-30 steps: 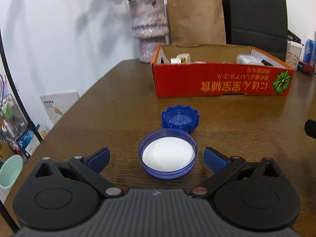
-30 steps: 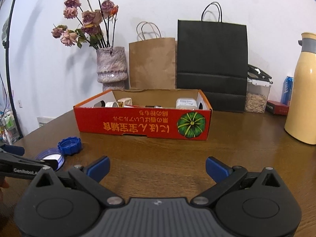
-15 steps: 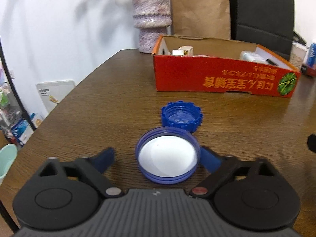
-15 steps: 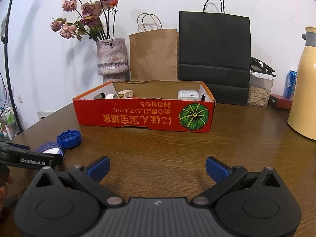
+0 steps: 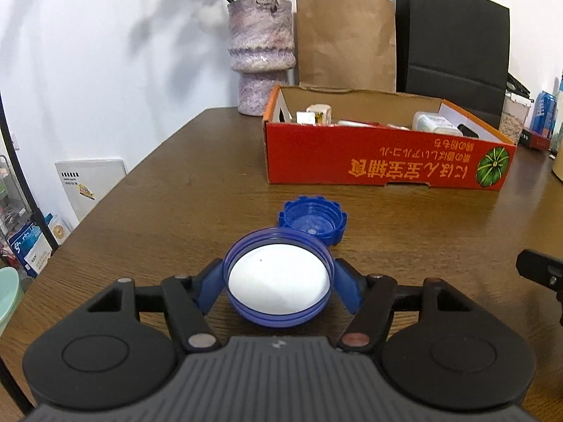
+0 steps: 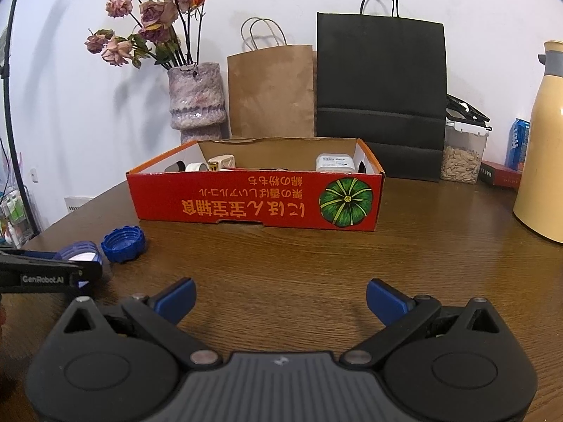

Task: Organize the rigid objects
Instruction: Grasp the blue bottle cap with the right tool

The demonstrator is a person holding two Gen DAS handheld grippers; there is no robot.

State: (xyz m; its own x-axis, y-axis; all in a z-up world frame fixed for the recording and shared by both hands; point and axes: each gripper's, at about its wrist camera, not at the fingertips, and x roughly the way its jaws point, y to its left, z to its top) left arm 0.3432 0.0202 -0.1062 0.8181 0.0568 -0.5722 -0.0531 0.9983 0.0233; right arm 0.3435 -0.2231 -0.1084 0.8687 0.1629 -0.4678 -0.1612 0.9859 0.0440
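A wide blue lid (image 5: 278, 283) with a white inside sits between the fingers of my left gripper (image 5: 278, 274). The jaws are closing and both blue pads touch its rim; its near edge looks tipped up off the wooden table (image 5: 197, 204). A smaller ridged blue cap (image 5: 311, 221) lies open side up just beyond the lid, touching it. The right wrist view shows the lid (image 6: 79, 251), the cap (image 6: 123, 242) and the left gripper (image 6: 70, 270) at far left. My right gripper (image 6: 280, 297) hovers open over bare wood, holding nothing.
A red cardboard box (image 5: 387, 165) with several small items stands mid-table. Behind it are a vase (image 6: 197, 102) of dried roses, a brown paper bag (image 6: 271, 91) and a black one (image 6: 381, 95). A yellow flask (image 6: 545, 147) stands at right. The table edge runs along the left.
The left gripper's jaws have closed from wide open onto the wide blue lid, which now looks tilted. The right gripper has stayed still and open.
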